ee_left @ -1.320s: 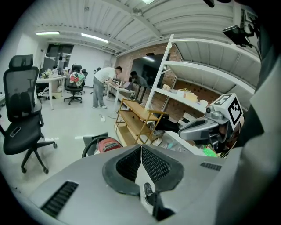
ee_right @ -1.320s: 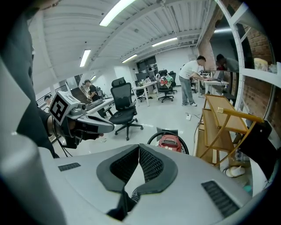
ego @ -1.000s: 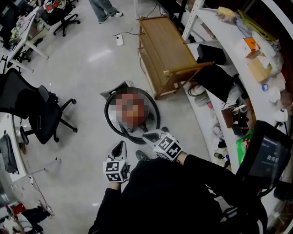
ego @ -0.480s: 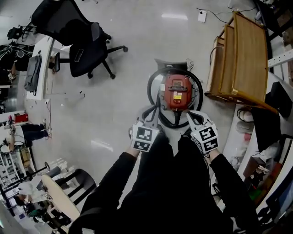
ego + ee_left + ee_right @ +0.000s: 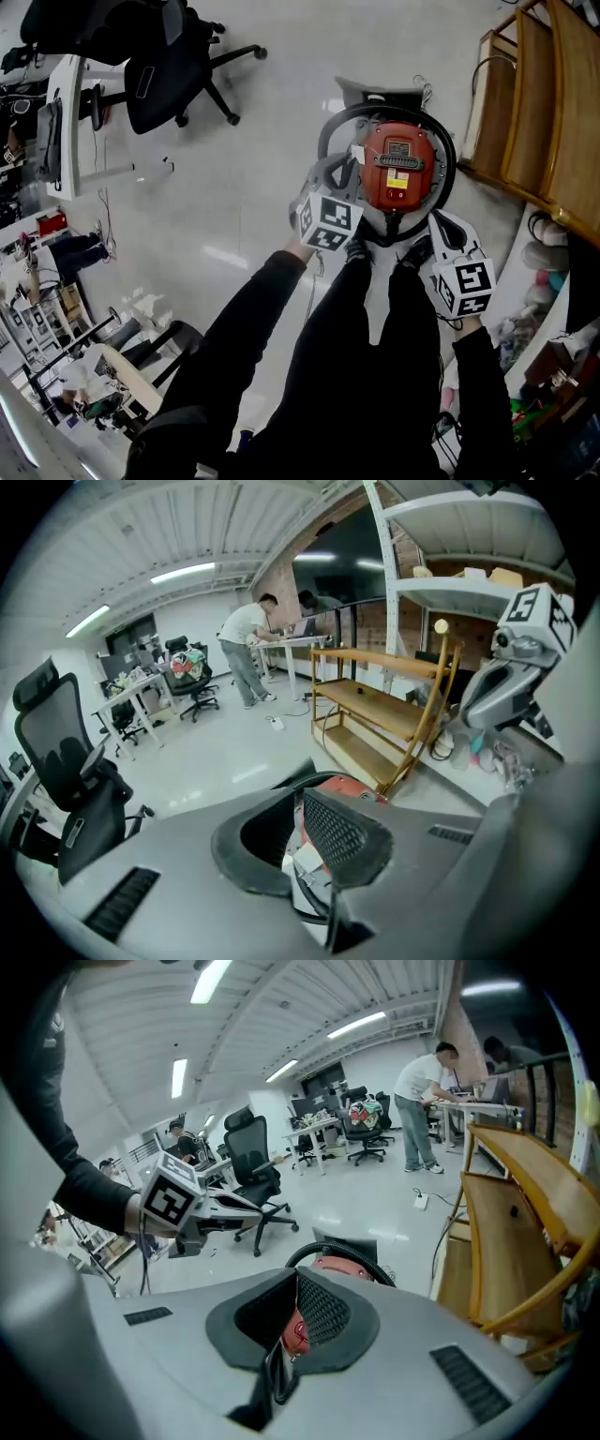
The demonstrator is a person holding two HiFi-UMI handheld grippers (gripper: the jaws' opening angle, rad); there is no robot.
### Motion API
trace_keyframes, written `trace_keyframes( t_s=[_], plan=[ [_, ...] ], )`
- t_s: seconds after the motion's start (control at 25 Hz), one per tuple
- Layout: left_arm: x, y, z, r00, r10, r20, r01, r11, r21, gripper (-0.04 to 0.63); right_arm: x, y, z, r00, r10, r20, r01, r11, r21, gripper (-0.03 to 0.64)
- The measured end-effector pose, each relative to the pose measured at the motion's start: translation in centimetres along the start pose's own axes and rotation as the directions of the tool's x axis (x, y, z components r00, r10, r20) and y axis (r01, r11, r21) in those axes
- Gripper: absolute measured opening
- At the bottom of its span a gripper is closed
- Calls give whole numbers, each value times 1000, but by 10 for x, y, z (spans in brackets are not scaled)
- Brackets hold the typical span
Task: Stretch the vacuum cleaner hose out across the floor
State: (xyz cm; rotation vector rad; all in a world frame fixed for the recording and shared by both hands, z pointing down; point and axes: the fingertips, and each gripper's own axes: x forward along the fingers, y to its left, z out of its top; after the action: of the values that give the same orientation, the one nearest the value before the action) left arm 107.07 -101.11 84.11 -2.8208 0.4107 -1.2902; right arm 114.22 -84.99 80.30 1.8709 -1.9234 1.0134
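The vacuum cleaner hose (image 5: 436, 126) lies coiled in a black loop round the red vacuum cleaner (image 5: 398, 169), which stands on the floor (image 5: 234, 187) just beside the wooden rack (image 5: 553, 112) and just ahead of the person's feet; none of the hose is stretched out, so the task looks to be at its opening step, the reach for the hose. The left tongs (image 5: 321, 178) hang at the near left of the coil with the jaws together and nothing between them, and the right tongs (image 5: 439, 227) hang at its near right, likewise closed and empty. From above the left tips seem to sit against the loop, though the angle is too steep to say whether they touch it. The next move probably calls for one pair of tongs to open, drop over a free stretch or the end of the hose, close on it, and draw it away from the canister toward the bare floor on the office chair (image 5: 159, 66) side, where there is room to lay it straight
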Motion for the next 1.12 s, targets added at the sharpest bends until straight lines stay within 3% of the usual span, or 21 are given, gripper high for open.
trace_keyframes(
  t_s=[0.08,0.2,0.28,0.48,0.56,0.68,0.72,0.92,1.12],
  plan=[
    [36,15,-12,1000,21,-11,-20,999,30,25,17,-8,-15,1000,-2,-4,2,1000,26,12],
    [97,27,-31,999,13,-37,-8,990,141,64,41,-22,-32,1000,10,5,-10,999,45,12],
    [133,29,-50,997,7,-75,10,974,228,112,54,-29,-46,1000,23,12,-24,998,52,12],
    [196,50,-91,981,86,-173,-15,928,373,210,68,-40,-74,999,52,13,-53,996,75,12],
    [218,56,-96,976,84,-202,15,896,445,226,71,-45,-84,999,50,12,-51,994,100,12],
    [250,60,-101,970,84,-227,58,829,556,230,78,-51,-101,999,51,12,-52,991,123,12],
    [260,61,-103,968,86,-237,67,818,571,232,80,-53,-107,999,50,11,-51,991,125,12],
    [286,59,-112,955,93,-283,77,841,535,232,77,-54,-128,999,32,-8,-30,990,135,12],
    [291,58,-117,944,107,-312,89,828,554,199,74,-44,-127,999,35,-12,-34,992,118,12]
  ],
)
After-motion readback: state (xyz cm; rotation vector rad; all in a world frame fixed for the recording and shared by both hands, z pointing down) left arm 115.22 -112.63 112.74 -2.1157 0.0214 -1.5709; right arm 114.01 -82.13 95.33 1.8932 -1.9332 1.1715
